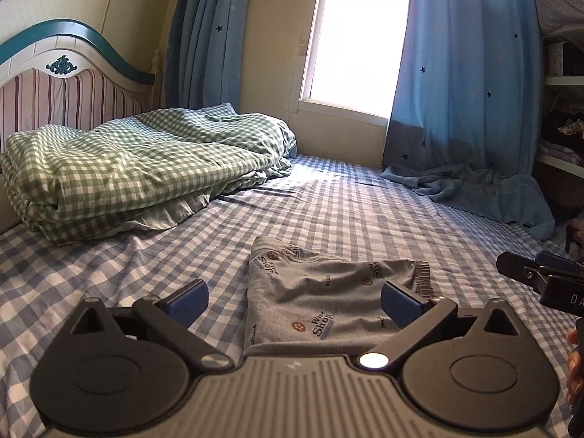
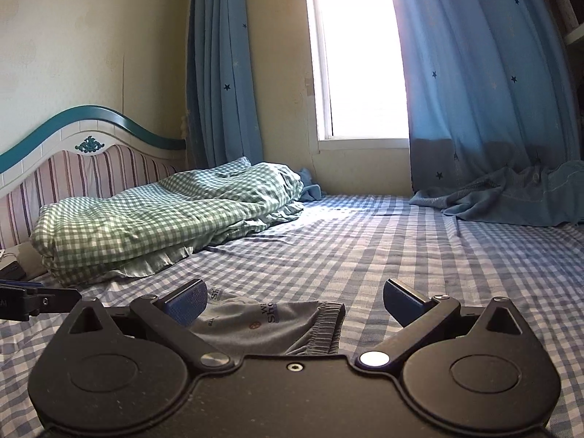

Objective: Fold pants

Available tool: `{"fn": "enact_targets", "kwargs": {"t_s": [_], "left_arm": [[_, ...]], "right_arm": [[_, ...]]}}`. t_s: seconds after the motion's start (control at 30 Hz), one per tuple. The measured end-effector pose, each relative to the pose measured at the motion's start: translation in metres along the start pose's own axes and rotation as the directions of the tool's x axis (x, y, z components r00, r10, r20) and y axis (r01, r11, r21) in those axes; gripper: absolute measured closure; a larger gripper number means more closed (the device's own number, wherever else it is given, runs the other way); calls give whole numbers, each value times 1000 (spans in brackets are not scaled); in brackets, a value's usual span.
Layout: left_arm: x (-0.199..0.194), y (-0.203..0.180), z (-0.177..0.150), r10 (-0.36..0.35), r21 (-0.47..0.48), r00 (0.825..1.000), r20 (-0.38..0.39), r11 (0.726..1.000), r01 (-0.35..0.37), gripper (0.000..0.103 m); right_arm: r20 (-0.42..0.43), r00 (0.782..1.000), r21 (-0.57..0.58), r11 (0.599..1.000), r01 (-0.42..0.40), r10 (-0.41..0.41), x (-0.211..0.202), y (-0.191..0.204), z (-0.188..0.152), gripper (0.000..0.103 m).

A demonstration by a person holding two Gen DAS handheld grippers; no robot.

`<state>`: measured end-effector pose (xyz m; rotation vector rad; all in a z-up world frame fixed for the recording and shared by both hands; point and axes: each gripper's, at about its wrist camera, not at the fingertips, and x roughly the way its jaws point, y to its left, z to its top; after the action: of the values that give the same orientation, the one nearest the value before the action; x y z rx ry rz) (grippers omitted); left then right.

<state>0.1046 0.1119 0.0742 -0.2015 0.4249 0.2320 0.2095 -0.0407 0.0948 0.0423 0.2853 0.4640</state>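
Two low fisheye views look forward along each gripper, just above the bed (image 1: 328,197), facing the window (image 1: 354,36) and blue curtains at the bed's far edge. The left wrist view sits close over the folded pants (image 1: 321,292); the right wrist view sits beside it, pants (image 2: 270,321) at lower left. Both share the headboard (image 2: 91,153), green checked duvet (image 1: 138,160) and window wall.
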Motion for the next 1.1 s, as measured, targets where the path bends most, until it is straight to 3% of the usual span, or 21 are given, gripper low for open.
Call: {"fn": "enact_targets", "kwargs": {"t_s": [0.27, 0.4, 0.83, 1.1], "left_arm": [[-45, -9, -33, 16, -8, 1000, 24, 1000, -16, 0], [-59, -14, -51, 25, 32, 999, 35, 999, -26, 0], [-71, -11, -90, 39, 49, 999, 28, 998, -40, 0], [-69, 1, -112, 43, 24, 999, -3, 999, -43, 0]], "right_arm": [[39, 999, -31, 999, 11, -10, -60, 15, -22, 1], [41, 999, -26, 999, 19, -18, -78, 20, -37, 1], [66, 993, -39, 995, 96, -93, -106, 33, -81, 1], [19, 993, 20, 993, 116, -116, -112, 40, -113, 1]]}}
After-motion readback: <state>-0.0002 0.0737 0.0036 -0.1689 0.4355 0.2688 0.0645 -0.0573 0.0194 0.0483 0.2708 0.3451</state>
